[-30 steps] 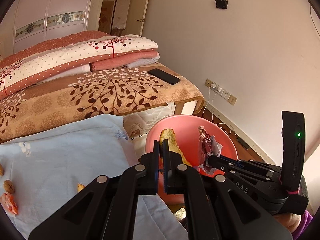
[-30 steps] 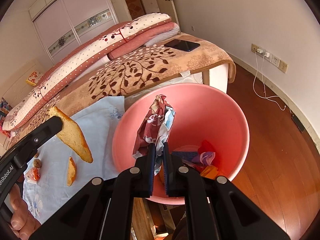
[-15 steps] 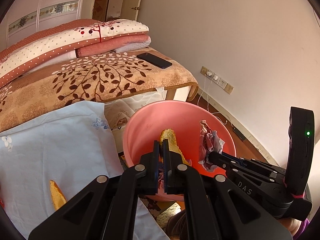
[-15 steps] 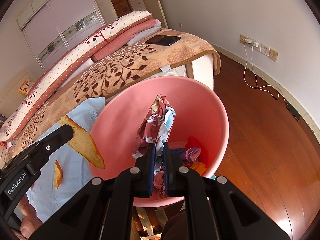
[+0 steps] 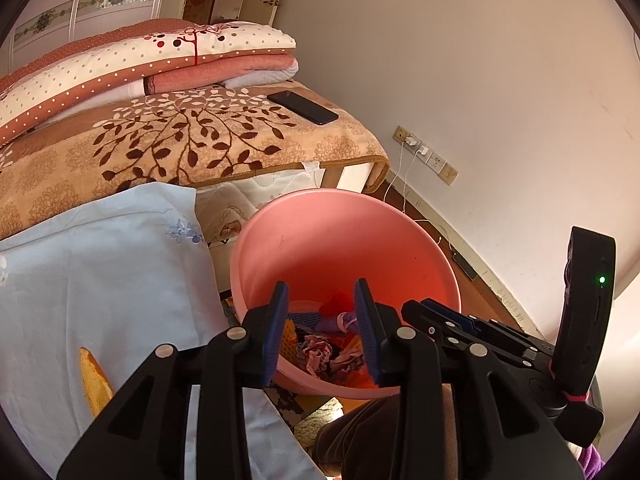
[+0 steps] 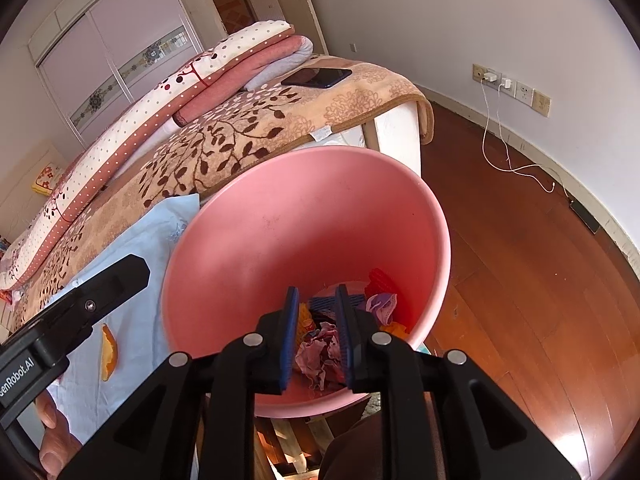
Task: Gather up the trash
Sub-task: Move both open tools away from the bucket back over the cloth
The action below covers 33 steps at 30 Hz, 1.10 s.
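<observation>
Trash (image 6: 320, 350) lies crumpled at the bottom of the pink basin (image 5: 304, 240), mixed wrappers in red, purple and orange. We note our left gripper (image 5: 322, 330) over the rim, its jaws just opened wide with nothing between them; our right gripper (image 6: 318, 330) beside it has also just parted its jaws, narrower, and grips nothing. An orange peel (image 5: 94, 384) rests on the pale blue cloth (image 5: 100, 272) left of the basin. Behind, a leaf-patterned blanket (image 5: 180, 148) covers the bed, with a dark phone (image 5: 302, 107) near folded quilts (image 5: 152, 64). Wooden floor (image 6: 520, 240), wall sockets (image 6: 510, 86) with white cables. Something patterned below the basin, possibly a stool.
</observation>
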Motion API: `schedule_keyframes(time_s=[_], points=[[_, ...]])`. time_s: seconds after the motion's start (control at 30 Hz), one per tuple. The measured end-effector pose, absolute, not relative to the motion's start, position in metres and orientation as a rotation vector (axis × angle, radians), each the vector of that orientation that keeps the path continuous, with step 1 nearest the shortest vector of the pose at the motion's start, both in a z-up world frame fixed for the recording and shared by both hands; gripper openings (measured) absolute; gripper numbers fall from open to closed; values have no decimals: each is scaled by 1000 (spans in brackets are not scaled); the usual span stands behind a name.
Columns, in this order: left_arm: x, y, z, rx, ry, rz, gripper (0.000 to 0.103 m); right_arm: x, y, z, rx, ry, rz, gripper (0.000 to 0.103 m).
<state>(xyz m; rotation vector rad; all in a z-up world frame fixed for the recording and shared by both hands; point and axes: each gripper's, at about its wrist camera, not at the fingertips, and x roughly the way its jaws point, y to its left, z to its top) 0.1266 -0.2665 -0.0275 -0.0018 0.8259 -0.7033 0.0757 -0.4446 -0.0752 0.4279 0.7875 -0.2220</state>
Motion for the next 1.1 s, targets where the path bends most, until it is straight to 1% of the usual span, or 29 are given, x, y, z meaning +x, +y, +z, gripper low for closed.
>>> schedule_keyframes(time_s=[0.07, 0.1, 0.23, 0.27, 0.33, 0.47, 0.6, 0.93, 1.1], points=[[125, -265, -26, 0, 826, -703, 34, 74, -445, -74, 431, 782, -225, 23], [125, -264, -26, -1, 825, -705, 35, 73, -444, -73, 432, 779, -228, 26], [121, -261, -25, -2, 826, -716, 35, 72, -441, -70, 427, 774, -229, 30], [120, -261, -24, 1, 823, -715, 35, 71, -440, -69, 427, 771, -230, 32], [116, -258, -23, 13, 810, -714, 35, 69, -438, -66, 427, 759, -234, 39], [111, -251, -22, 32, 794, -699, 35, 66, -430, -60, 414, 741, -234, 41], [109, -240, -24, 37, 792, -670, 35, 60, -420, -54, 396, 718, -236, 46], [101, -207, -27, 26, 798, -607, 35, 50, -388, -45, 355, 690, -212, 52], [94, -192, -31, 32, 767, -559, 35, 47, -376, -47, 353, 689, -200, 53]])
